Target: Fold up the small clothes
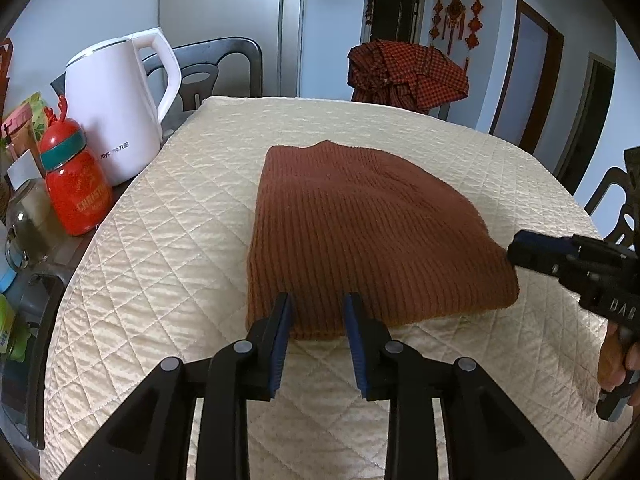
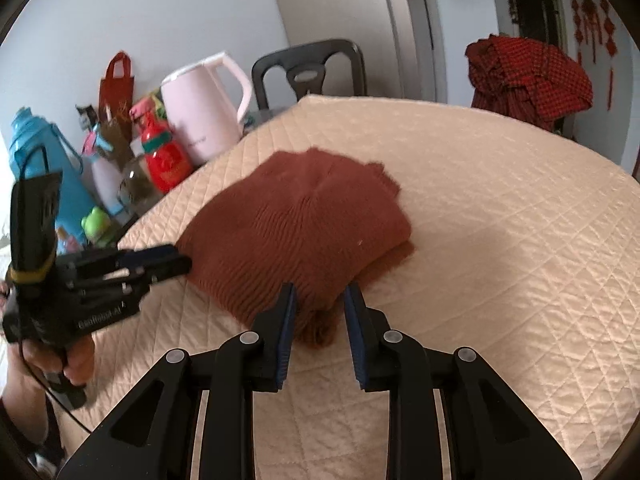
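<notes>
A brown ribbed knit hat lies folded on the cream quilted cover. My left gripper straddles the hat's near edge. Its blue pads stand a little apart and the knit between them lies flat and unpinched. In the right wrist view the left gripper reaches the hat's left corner. My right gripper is at another corner, with a thick bunch of knit filling the gap between its pads. From the left wrist view the right gripper shows at the hat's right corner.
A white kettle, a red bottle, a blue flask and other small items crowd the table's left side. A dark chair stands behind. A red checked cloth hangs over another chair at the back.
</notes>
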Demonstrator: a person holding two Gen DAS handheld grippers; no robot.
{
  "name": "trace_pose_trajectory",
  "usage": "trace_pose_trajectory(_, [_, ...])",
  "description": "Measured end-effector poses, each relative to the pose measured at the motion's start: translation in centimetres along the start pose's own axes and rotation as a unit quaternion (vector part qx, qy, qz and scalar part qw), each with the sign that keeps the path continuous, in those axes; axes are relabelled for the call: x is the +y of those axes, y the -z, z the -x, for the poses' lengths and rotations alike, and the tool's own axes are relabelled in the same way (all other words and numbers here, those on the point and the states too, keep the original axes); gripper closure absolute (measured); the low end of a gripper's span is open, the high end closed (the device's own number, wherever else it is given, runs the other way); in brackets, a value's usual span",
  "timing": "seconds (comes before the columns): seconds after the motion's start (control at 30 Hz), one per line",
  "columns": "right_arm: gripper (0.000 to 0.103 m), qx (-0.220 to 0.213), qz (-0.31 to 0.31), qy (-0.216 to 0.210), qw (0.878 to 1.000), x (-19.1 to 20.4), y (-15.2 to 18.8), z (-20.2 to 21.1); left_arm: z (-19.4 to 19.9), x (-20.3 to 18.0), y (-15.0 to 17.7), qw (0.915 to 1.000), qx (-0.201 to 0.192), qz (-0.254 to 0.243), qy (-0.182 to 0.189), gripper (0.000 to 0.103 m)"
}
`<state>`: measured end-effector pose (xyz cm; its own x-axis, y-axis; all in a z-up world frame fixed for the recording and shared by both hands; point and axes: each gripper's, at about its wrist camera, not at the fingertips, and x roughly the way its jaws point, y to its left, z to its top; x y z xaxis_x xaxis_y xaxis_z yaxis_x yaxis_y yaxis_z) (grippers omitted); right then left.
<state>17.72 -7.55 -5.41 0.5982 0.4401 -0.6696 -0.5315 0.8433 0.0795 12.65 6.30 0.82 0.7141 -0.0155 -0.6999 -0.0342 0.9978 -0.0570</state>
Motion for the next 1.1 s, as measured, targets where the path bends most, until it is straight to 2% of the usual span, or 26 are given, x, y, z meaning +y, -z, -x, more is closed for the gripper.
trace_pose_trajectory(0.13, [0.078,0.015,0.01,0.004,1.0,1.1,0.4,0.0,0.9,-0.5,0.8,1.0,0.002,-0.001,0.001,0.071])
trace_pose_trajectory(0.23, [0.078,0.036,0.027,-0.001,0.999,2.1,1.4,0.5,1.9,-0.9,1.7,0.9999,0.006,-0.005,-0.008,0.059])
trace_pose_trajectory(0.3, [0.077,0.043,0.036,0.007,0.998,2.7,2.1,1.1,2.6,-1.0,2.3,0.9998,0.008,-0.008,-0.015,0.057])
trace_pose_trajectory(0.37, [0.073,0.042,0.04,0.013,0.998,3.0,2.7,2.0,3.3,-1.0,2.7,0.9997,0.011,-0.009,-0.022,0.052])
trace_pose_trajectory(0.4, [0.065,0.04,0.038,0.014,0.998,3.1,3.0,2.6,3.6,-1.0,2.9,0.9996,0.01,-0.01,-0.026,0.048])
trace_pose_trajectory(0.43, [0.06,0.037,0.037,0.014,0.999,3.3,3.2,3.1,4.0,-1.0,3.1,0.9994,0.007,-0.013,-0.03,0.044])
trace_pose_trajectory(0.53, [0.06,0.038,0.05,0.024,0.998,3.4,4.0,3.4,4.2,-0.9,3.5,0.9989,0.002,-0.02,-0.042,0.037])
trace_pose_trajectory(0.63, [0.06,0.055,0.063,0.055,0.995,3.4,4.8,2.1,3.1,-0.6,3.8,0.9985,0.019,-0.014,-0.049,0.037])
trace_pose_trajectory(0.8, [0.06,0.074,0.066,0.085,0.991,2.8,6.0,0.7,2.1,0.0,4.3,0.998,0.041,0.0,-0.049,0.037])
trace_pose_trajectory(1.1, [0.055,0.078,0.051,0.081,0.992,2.2,6.1,0.7,1.8,0.1,4.5,0.9977,0.056,0.005,-0.038,0.032])
